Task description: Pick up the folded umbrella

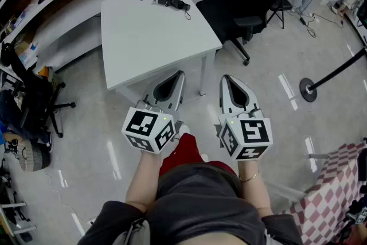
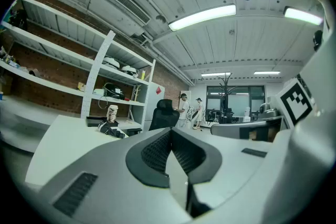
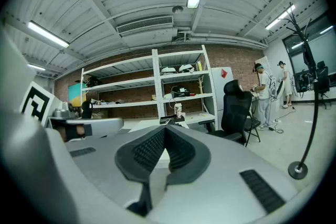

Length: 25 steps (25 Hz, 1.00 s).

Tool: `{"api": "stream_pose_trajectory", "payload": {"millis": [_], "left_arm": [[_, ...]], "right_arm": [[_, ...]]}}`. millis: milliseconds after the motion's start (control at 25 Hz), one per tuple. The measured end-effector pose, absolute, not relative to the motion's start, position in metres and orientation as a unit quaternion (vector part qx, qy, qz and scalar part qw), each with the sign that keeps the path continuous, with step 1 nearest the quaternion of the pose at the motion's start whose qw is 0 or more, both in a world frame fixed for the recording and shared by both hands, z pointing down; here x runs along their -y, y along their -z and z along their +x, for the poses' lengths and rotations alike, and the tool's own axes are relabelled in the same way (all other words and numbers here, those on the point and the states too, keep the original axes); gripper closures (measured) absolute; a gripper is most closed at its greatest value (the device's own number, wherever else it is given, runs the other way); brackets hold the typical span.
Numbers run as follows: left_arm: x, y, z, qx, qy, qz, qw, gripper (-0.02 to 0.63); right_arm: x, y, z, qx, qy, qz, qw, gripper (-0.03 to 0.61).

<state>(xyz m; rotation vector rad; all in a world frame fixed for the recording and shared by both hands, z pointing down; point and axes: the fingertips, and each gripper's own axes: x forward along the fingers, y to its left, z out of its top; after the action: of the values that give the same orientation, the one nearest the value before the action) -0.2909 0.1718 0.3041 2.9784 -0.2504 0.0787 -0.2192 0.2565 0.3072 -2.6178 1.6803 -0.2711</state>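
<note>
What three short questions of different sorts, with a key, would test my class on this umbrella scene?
1. True or false: the umbrella lies at the far end of the table.
2. What is between the jaws of the left gripper? A: the umbrella. B: a cup. C: nothing, and they are shut.
3. Fill in: in the head view, the black ____ stands to the right of the table.

Key: 1 true. 2 C. 3 chair.
</note>
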Motion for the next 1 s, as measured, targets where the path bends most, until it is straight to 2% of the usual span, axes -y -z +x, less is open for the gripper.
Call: {"api": "stream_pose_trajectory", "payload": {"millis": [520, 1000], "left_arm": [[-0.158, -0.305, -0.285, 0.101, -0.025, 0.991, 0.079, 0.601], [-0.101, -0.32, -0.231, 0.093, -0.043, 0.991, 0.088, 0.6]], "right_arm": [[-0.253, -0.323, -0.203, -0.544, 0.119, -0.83, 0.026, 0.56], [-0.198, -0.327, -0.15, -0.533, 0.124, -0.837, 0.015, 0.56]]}}
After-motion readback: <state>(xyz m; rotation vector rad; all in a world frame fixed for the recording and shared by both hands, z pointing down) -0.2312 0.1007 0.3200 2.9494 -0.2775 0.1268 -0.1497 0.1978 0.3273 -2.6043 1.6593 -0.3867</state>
